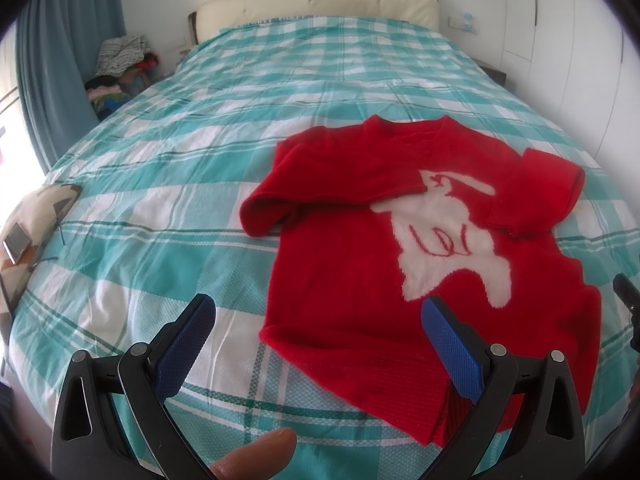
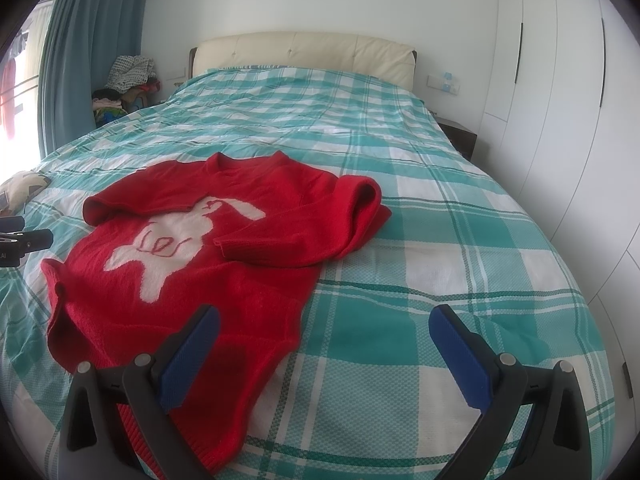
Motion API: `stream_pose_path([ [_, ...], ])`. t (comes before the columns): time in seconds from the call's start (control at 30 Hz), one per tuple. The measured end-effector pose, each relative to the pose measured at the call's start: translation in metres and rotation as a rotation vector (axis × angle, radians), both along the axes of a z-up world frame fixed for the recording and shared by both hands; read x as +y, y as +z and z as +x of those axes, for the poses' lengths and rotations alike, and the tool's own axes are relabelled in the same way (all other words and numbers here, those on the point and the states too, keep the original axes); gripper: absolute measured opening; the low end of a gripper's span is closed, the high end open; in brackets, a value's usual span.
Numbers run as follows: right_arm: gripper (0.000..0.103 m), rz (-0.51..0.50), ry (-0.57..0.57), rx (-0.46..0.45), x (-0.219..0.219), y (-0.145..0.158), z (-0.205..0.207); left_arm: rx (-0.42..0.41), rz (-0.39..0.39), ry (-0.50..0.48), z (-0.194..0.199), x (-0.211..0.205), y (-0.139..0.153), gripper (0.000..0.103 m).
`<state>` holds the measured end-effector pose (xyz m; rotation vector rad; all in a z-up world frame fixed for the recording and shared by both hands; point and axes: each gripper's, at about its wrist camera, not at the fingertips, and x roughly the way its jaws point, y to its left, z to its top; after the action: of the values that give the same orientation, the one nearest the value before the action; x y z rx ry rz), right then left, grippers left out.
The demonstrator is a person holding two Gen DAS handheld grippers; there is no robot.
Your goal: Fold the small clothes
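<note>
A small red knitted sweater [image 1: 352, 264] with a white rabbit figure lies face up on the bed, both sleeves folded in over the chest. It also shows in the right wrist view [image 2: 240, 280]. My left gripper [image 1: 318, 310] is open and empty, above the sweater's lower left hem corner. My right gripper [image 2: 324, 320] is open and empty, above the sweater's lower right hem corner. The left gripper's tips show at the left edge of the right wrist view [image 2: 24, 236].
The bed has a teal and white plaid cover [image 1: 180, 160] and a cream headboard [image 1: 320, 4]. A patterned pillow with a phone [image 1: 16, 240] lies at the left edge. A clothes pile [image 1: 120, 68] sits beside the blue curtain. White wardrobes [image 2: 560, 100] stand on the right.
</note>
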<state>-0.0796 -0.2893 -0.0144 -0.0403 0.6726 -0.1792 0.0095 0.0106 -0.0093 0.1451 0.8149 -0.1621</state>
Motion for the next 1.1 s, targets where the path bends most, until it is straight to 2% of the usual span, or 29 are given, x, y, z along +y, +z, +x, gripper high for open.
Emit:
stream_pose_path([
  [1.1,0.103,-0.003,0.003,0.004,0.0011,-0.0009,0.0014,0.008,-0.002,0.001,0.0012,-0.0001,-0.0016,0.103],
])
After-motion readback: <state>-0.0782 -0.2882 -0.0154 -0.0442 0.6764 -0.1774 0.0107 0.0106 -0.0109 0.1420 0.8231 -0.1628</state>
